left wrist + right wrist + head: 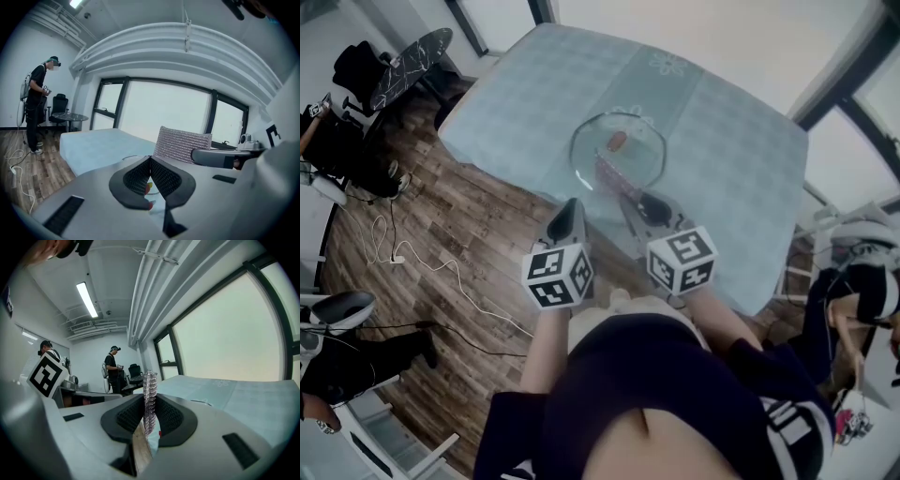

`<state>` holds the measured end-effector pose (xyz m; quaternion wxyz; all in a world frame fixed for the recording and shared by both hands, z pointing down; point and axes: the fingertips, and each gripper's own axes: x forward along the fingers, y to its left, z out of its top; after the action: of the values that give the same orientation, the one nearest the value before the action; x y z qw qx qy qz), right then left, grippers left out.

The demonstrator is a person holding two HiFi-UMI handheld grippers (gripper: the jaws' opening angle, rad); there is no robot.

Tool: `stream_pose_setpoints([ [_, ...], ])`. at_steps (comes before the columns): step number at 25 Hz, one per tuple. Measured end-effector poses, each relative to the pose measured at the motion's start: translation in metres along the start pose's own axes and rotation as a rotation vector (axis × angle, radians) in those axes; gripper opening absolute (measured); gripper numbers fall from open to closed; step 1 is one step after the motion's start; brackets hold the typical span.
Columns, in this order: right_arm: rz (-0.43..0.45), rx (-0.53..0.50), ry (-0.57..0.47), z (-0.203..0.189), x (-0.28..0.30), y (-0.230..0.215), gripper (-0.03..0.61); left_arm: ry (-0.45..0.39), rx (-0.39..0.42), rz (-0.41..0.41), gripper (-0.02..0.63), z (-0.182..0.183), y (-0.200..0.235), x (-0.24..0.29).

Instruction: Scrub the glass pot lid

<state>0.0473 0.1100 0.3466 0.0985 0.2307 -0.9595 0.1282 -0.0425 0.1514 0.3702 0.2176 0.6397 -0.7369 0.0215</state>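
The glass pot lid [619, 150] lies on the light blue tablecloth [731, 178], its reddish knob [617, 141] facing up. My right gripper [633, 199] is shut on a silver mesh scrub pad [612, 176], which reaches over the lid's near rim. In the right gripper view the scrub pad [150, 390] stands edge-on between the closed jaws [150, 414]. My left gripper [572, 204] hovers just short of the table's near edge, to the left of the right one, shut with nothing in it. Its own view shows the jaws [150, 161] meeting, with the scrub pad [183, 143] beside them.
Wood floor with loose cables [422, 262] lies left of the table. A round dark table [412, 61] and chairs stand at the far left. People stand around: one by the window [35, 108], another in the right gripper view [112, 369], one at the right [862, 281].
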Motion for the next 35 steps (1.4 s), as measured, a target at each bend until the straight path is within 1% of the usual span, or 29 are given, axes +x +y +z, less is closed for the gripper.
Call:
stream_pose_setpoints([
  [5,-0.016,-0.016,0.010,0.004,0.009,-0.007,0.077,0.007,0.015,0.003,0.002,0.004,0.005,0.008],
  [10,-0.034,-0.030,0.016,0.006,0.018,-0.013,0.077,0.021,0.005,0.001,0.002,0.002,0.016,0.022],
  [13,-0.053,-0.027,0.026,0.004,0.026,-0.017,0.077,0.037,-0.008,-0.019,0.002,0.001,0.024,0.034],
  [17,-0.101,-0.037,0.033,0.005,0.045,-0.027,0.077,0.053,-0.006,-0.057,0.002,0.004,0.039,0.058],
  [20,-0.141,-0.030,0.035,0.008,0.062,-0.034,0.077,0.063,0.000,-0.091,0.002,0.012,0.051,0.079],
  [25,-0.227,-0.024,0.039,0.016,0.091,-0.053,0.077,0.093,0.028,-0.171,0.002,0.026,0.067,0.120],
  [30,-0.312,-0.008,0.037,0.029,0.125,-0.070,0.077,0.112,0.070,-0.254,0.002,0.049,0.081,0.161],
  [35,-0.396,0.003,0.048,0.037,0.155,-0.086,0.077,0.149,0.111,-0.345,0.002,0.066,0.089,0.198],
])
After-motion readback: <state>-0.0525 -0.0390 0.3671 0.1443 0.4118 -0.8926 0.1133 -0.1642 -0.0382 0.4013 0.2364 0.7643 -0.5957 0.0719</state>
